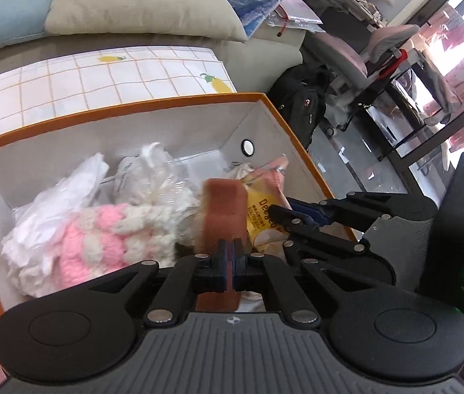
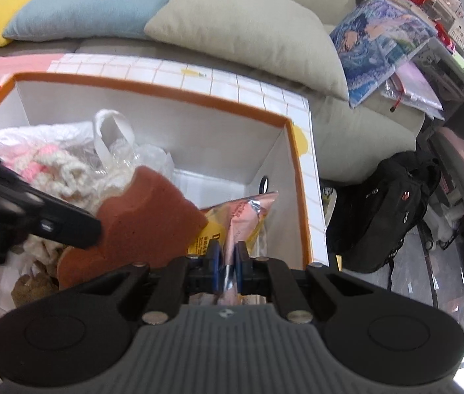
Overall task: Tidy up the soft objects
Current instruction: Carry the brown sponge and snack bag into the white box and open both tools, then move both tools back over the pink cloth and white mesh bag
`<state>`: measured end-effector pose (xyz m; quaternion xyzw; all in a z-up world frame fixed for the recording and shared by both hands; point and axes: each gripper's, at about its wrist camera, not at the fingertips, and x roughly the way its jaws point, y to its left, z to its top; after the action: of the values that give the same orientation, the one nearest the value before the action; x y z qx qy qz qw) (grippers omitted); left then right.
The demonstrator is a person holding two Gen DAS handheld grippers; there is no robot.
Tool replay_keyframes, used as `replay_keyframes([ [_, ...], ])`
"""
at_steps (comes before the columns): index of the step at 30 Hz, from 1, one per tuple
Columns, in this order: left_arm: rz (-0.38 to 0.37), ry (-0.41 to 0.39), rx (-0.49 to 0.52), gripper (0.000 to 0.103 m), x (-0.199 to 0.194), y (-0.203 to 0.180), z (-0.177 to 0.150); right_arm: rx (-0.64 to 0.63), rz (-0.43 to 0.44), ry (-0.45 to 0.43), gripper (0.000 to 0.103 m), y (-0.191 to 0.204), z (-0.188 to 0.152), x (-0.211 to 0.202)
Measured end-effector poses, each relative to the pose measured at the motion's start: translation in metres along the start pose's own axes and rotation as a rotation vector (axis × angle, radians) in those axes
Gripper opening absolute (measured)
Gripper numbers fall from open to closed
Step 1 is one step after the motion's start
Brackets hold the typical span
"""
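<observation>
An orange-rimmed white box (image 1: 166, 101) (image 2: 166, 93) holds soft things: a pink and cream knitted piece (image 1: 100, 239) (image 2: 51, 161), white plastic bags (image 1: 61, 197) (image 2: 113, 131) and a yellow snack packet (image 1: 261, 210) (image 2: 205, 239). My left gripper (image 1: 232, 262) is shut on a brown sponge-like block (image 1: 223, 210) that stands up inside the box. The right wrist view shows that left gripper (image 2: 67, 226) pinching the same block (image 2: 146, 210). My right gripper (image 2: 227, 262) is shut on a pink foil packet (image 2: 242, 216) at the box's right end. It also shows from the side (image 1: 284, 216).
The box rests on a checked cloth (image 1: 84, 78) over a sofa with beige (image 2: 248, 29), blue (image 2: 94, 3) and yellow (image 2: 2, 6) cushions. A black backpack (image 2: 386, 210) sits on the floor to the right, with a chair (image 1: 393, 39) and cluttered shelves beyond it.
</observation>
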<state>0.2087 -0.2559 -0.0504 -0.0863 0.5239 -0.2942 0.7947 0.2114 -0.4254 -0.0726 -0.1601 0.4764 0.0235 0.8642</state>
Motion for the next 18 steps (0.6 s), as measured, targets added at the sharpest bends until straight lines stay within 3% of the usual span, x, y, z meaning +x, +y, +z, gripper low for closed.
replay_keyframes([
  [9, 0.002, -0.043, 0.03, 0.004, -0.02, -0.006, -0.002, -0.015, -0.04, 0.07, 0.01, 0.003, -0.001, 0.01],
  [14, 0.039, -0.068, 0.08, 0.004, -0.031, -0.017, -0.003, -0.064, -0.075, 0.068, 0.031, 0.011, 0.0, 0.002],
  [18, 0.066, -0.086, 0.096, 0.004, -0.044, -0.019, -0.006, -0.116, -0.139, 0.046, 0.041, 0.017, 0.004, -0.011],
])
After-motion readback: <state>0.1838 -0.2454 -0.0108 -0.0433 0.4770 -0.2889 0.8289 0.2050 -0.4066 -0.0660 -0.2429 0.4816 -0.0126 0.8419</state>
